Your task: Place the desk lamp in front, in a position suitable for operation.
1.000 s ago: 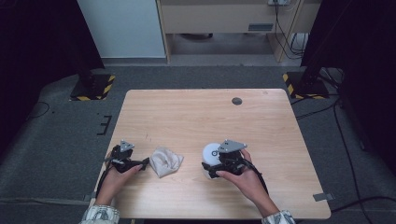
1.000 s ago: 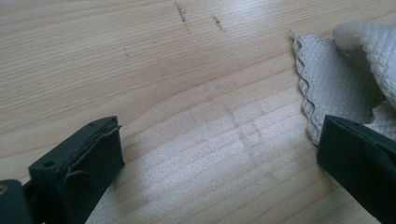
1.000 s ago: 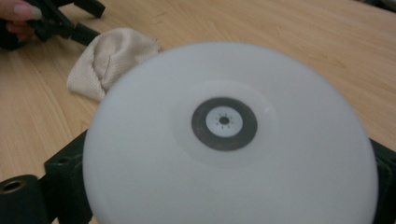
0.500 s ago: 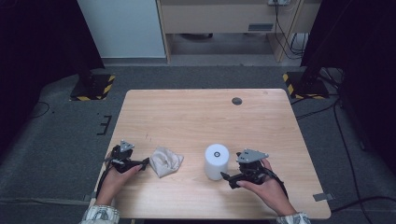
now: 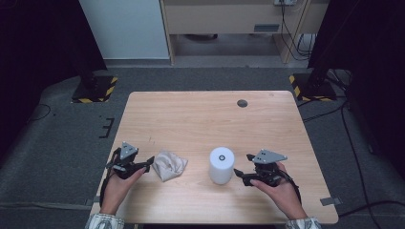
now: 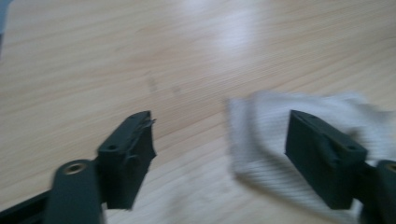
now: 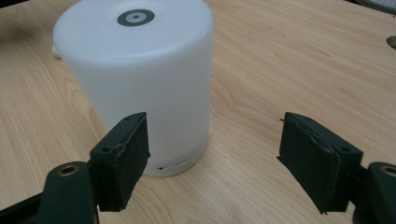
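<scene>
Since the earlier frames, the right gripper (image 5: 246, 171) has let go of the white cylinder (image 5: 221, 164) and drawn back to its right; the cylinder stands upright on the table (image 5: 200, 119), free. Its jaws have just been closing partway and now stand apart with nothing between them: in the right gripper view the cylinder (image 7: 140, 84) sits just beyond the left pad, not touched. The left gripper (image 5: 143, 164) has come up a little and sits left of the crumpled cloth (image 5: 169, 164), which lies left of the cylinder and near it. Its jaws too have just been narrowing, still apart; in the left gripper view the cloth (image 6: 261, 140) lies under and beyond one pad, unpinched. Probably the cloth is next: lower the jaws astride a raised fold, then close, so the pads catch fabric rather than scrape wood.
</scene>
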### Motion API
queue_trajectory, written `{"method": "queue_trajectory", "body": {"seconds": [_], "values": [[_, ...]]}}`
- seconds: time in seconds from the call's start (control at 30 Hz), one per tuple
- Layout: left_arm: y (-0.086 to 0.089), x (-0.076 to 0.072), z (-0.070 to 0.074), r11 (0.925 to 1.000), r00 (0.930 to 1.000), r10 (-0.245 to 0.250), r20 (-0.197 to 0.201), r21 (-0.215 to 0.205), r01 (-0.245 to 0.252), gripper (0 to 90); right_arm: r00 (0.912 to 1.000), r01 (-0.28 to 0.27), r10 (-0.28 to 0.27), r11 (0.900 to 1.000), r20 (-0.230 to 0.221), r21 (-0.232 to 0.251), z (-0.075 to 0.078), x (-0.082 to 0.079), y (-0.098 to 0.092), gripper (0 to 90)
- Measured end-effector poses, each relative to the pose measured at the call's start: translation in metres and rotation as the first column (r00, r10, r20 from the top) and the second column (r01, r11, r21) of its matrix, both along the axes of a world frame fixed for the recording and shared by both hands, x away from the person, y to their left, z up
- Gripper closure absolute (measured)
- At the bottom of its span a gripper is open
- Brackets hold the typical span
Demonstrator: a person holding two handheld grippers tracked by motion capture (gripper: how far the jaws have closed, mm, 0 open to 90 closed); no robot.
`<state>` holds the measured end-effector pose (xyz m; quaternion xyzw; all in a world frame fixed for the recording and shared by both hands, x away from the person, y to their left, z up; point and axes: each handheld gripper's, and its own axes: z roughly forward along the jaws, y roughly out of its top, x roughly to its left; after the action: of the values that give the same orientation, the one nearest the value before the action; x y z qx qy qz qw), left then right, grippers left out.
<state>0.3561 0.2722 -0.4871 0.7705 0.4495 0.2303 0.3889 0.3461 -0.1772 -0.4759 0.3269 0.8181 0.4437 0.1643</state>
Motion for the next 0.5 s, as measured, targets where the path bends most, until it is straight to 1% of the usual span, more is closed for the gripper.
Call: {"method": "queue_trajectory", "body": {"seconds": [0.03,0.07,0.1,0.17,0.2,0.23,0.27,0.3,0.37,0.4,0.43,0.47,0.5], "values": [[0.0,0.0,0.0,1.0,1.0,0.0,0.0,0.0,0.0,26.6,1.0,0.0,0.0,1.0,0.0,0.0,0.0,0.0,0.0,25.3],[-0.008,-0.003,0.001,0.9994,0.9994,-0.034,-0.004,0.0,0.034,26.6,1.0,-0.001,0.001,1.0,0.001,0.003,0.0,0.0,0.0,26.9],[-0.015,-0.005,0.0,0.9983,0.9983,-0.057,-0.011,0.01,0.057,27.2,0.9999,-0.003,0.003,1.0,0.011,0.002,0.0,0.0,0.0,28.3],[-0.026,-0.006,-0.003,0.9955,0.9953,-0.094,-0.024,0.012,0.094,27.9,0.9999,-0.01,0.01,1.0,0.013,0.002,0.001,0.0,0.001,31.7],[-0.037,-0.007,-0.007,0.9916,0.9909,-0.128,-0.042,0.012,0.129,26.7,0.9998,-0.018,0.018,1.0,0.012,0.001,0.001,0.0,0.001,32.6],[-0.043,-0.006,-0.009,0.99,0.9894,-0.138,-0.045,0.024,0.139,25.8,0.9998,-0.02,0.02,1.0,0.01,-0.001,0.001,0.0,0.002,32.6],[-0.043,-0.006,-0.009,0.99,0.9894,-0.138,-0.045,0.024,0.139,24.8,0.9998,-0.02,0.02,1.0,0.01,-0.001,0.001,0.0,0.002,32.6],[-0.048,-0.006,-0.012,0.988,0.9881,-0.146,-0.048,0.043,0.148,23.8,0.9997,-0.022,0.022,1.0,0.01,-0.004,0.0,-0.001,0.002,32.6],[-0.054,-0.004,-0.017,0.9855,0.9857,-0.155,-0.067,0.06,0.159,23.4,0.9997,-0.024,0.024,1.0,0.009,-0.005,0.0,-0.001,0.002,32.5],[-0.056,-0.003,-0.02,0.9851,0.9853,-0.149,-0.084,0.074,0.155,22.1,0.9996,-0.025,0.025,1.0,0.01,-0.008,0.0,-0.001,0.002,32.0],[-0.057,-0.002,-0.024,0.9864,0.986,-0.136,-0.096,0.079,0.144,20.5,0.9997,-0.025,0.025,1.0,0.008,-0.011,0.0,-0.002,0.002,30.4],[-0.057,-0.002,-0.024,0.9864,0.986,-0.136,-0.096,0.079,0.144,19.6,0.9997,-0.025,0.025,1.0,0.006,-0.009,0.0,-0.002,0.002,29.5],[-0.057,-0.001,-0.026,0.9863,0.9862,-0.13,-0.102,0.088,0.139,19.6,0.9997,-0.025,0.025,1.0,0.006,-0.009,0.0,-0.002,0.002,29.5]]}}
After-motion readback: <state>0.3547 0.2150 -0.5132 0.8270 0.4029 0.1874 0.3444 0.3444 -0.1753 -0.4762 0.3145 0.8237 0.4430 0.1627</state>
